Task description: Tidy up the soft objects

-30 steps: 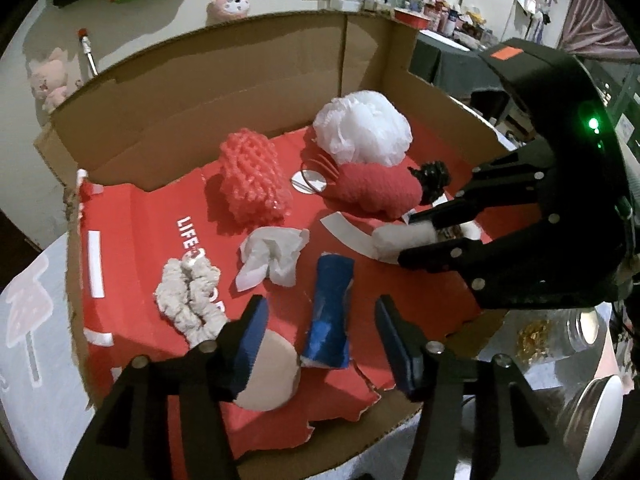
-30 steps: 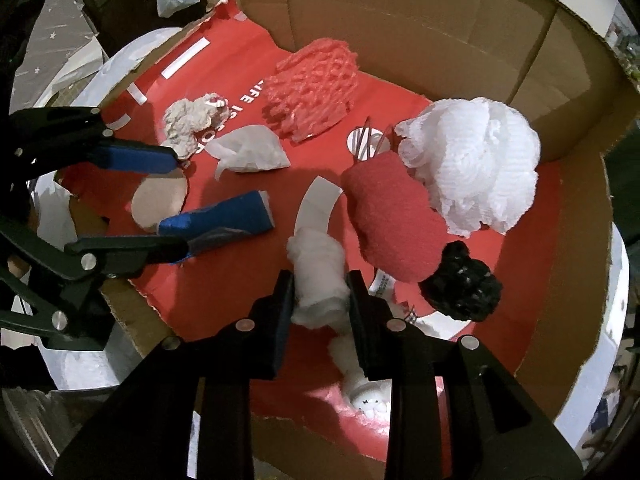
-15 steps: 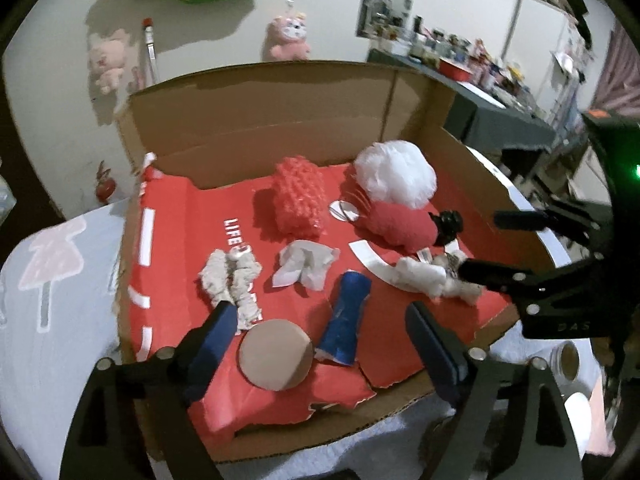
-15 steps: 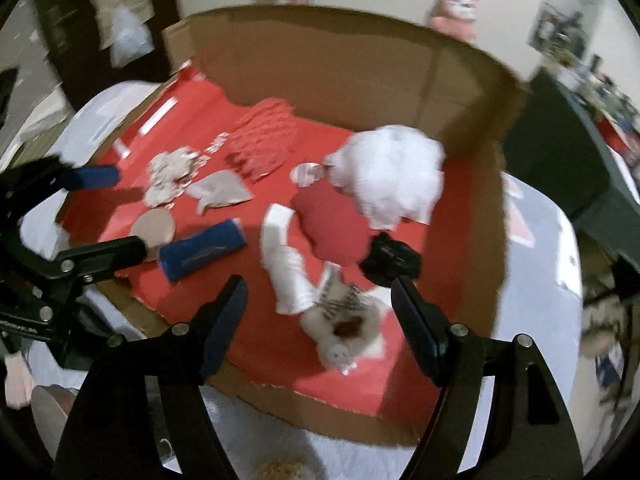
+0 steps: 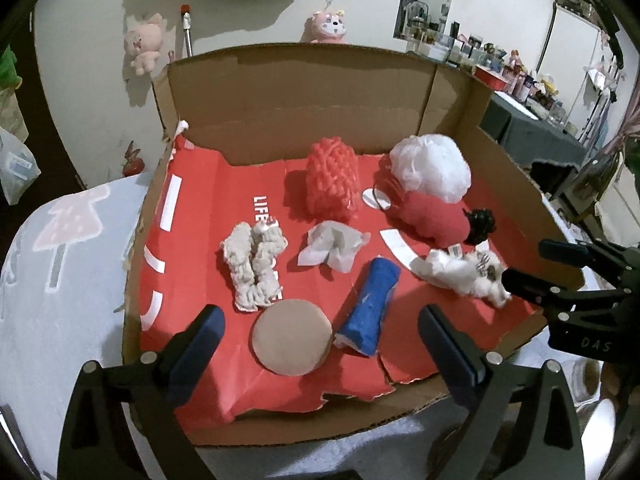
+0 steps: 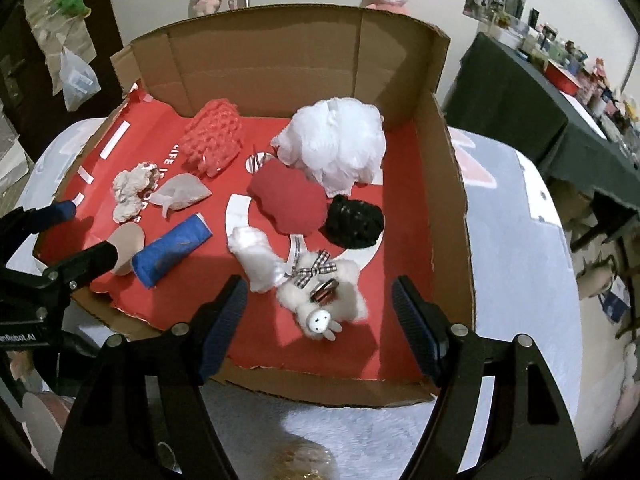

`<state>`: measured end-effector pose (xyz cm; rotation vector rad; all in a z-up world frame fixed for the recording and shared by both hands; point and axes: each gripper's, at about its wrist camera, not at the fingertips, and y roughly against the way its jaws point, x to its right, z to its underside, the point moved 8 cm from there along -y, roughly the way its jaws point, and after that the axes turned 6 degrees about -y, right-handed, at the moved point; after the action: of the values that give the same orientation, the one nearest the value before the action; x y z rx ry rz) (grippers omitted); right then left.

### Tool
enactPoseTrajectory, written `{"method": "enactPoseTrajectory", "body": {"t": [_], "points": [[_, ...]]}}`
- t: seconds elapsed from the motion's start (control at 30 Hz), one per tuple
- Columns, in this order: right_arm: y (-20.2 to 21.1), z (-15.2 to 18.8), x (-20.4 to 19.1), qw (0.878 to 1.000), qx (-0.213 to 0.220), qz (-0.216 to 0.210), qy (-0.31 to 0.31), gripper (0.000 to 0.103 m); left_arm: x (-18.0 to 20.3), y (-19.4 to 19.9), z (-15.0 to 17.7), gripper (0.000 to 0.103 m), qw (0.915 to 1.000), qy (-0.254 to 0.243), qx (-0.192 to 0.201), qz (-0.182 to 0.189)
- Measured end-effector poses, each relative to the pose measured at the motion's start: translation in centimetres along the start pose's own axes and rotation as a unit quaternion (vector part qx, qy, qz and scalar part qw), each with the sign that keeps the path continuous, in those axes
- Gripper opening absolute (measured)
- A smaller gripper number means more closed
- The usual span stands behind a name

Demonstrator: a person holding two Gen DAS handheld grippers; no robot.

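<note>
A cardboard box (image 5: 304, 96) with a red lining holds several soft objects: a white plush rabbit (image 6: 316, 292), a white mesh puff (image 6: 336, 148), a red pad (image 6: 288, 196), a black scrunchie (image 6: 352, 222), a coral knit piece (image 5: 330, 178), a grey-white scrunchie (image 5: 254, 264), a white tissue (image 5: 334, 244), a blue roll (image 5: 372, 306) and a tan round pad (image 5: 292, 338). My left gripper (image 5: 320, 356) is open and empty above the box's near edge. My right gripper (image 6: 320, 332) is open and empty, just in front of the rabbit (image 5: 464, 274).
The box (image 6: 452, 200) sits on a pale fuzzy cover (image 6: 516, 280). Pink plush toys (image 5: 142, 42) hang on the back wall. A dark table (image 6: 520, 92) with clutter stands at the right. The right gripper also shows in the left wrist view (image 5: 536, 268).
My right gripper let go of the white plush rabbit, which now lies in the box. Both grippers opened wide and pulled back and up from the box.
</note>
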<state>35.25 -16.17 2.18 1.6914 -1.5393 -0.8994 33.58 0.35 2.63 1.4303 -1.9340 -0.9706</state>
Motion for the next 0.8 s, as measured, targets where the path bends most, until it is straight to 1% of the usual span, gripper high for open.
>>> {"method": "enactPoseTrajectory", "body": {"t": [0.07,0.2,0.4,0.47,0.57,0.6,0.67,0.8], "points": [[-0.2,0.2,0.0,1.000,-0.001,-0.002,-0.005,0.074,-0.1,-0.2,0.2,0.099,1.0000,0.002,-0.006,-0.004],[-0.3,0.6,0.0,1.000,-0.001,-0.004,-0.010,0.074,-0.4,0.1,0.4,0.099,0.9999,0.010,-0.004,-0.013],[0.4,0.6,0.0,1.000,0.011,-0.001,-0.007,0.074,0.0,0.3,0.7,0.099,0.9998,0.008,-0.009,-0.014],[0.4,0.7,-0.1,1.000,0.008,-0.006,-0.010,0.074,0.1,0.1,0.9,0.099,0.9997,0.005,-0.014,-0.018],[-0.2,1.1,-0.2,1.000,-0.003,-0.004,-0.009,0.074,0.1,-0.6,1.3,0.099,0.9992,0.013,-0.034,-0.015],[-0.5,1.3,-0.2,1.000,-0.008,-0.004,-0.010,0.074,0.0,-0.6,1.4,0.099,0.9992,0.015,-0.035,-0.014],[-0.7,1.6,-0.2,0.999,-0.019,-0.017,-0.020,0.074,-0.3,-0.7,1.3,0.099,0.9990,0.018,-0.033,-0.024],[-0.8,1.7,0.4,0.999,-0.019,-0.010,-0.027,0.074,-0.5,-0.9,1.5,0.099,0.9988,0.028,-0.038,-0.013]]}}
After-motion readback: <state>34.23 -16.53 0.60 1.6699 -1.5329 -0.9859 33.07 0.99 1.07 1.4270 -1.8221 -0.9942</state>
